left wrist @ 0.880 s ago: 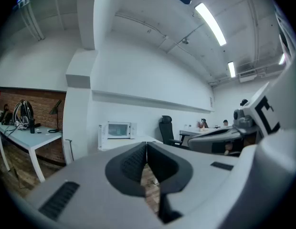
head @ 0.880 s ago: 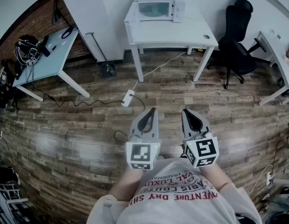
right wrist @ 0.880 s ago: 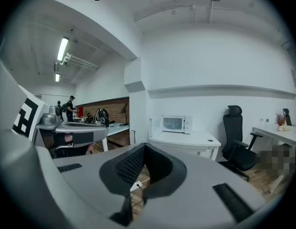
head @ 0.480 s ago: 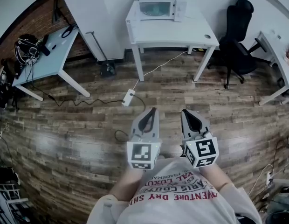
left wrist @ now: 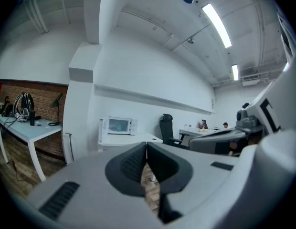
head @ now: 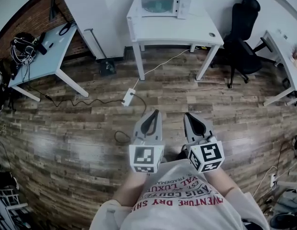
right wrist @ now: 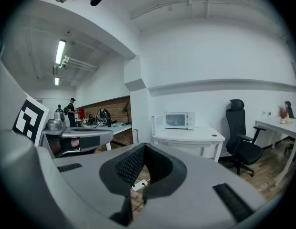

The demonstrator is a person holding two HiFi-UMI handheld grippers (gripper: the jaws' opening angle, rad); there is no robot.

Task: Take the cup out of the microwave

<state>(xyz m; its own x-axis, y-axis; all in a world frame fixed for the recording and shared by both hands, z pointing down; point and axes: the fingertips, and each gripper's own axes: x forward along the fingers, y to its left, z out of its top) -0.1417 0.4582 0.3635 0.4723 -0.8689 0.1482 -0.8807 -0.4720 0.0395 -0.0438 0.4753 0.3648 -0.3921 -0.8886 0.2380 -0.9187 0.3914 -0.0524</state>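
Ahead, the microwave stands well apart from the left gripper and right gripper, both fully closed.

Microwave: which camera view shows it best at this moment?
Right gripper view: the microwave faces the camera nearly front-on, unblocked above the fingers, on the white table. The left gripper view shows it smaller, left of centre. The head view catches it from above, small at the frame's top edge.
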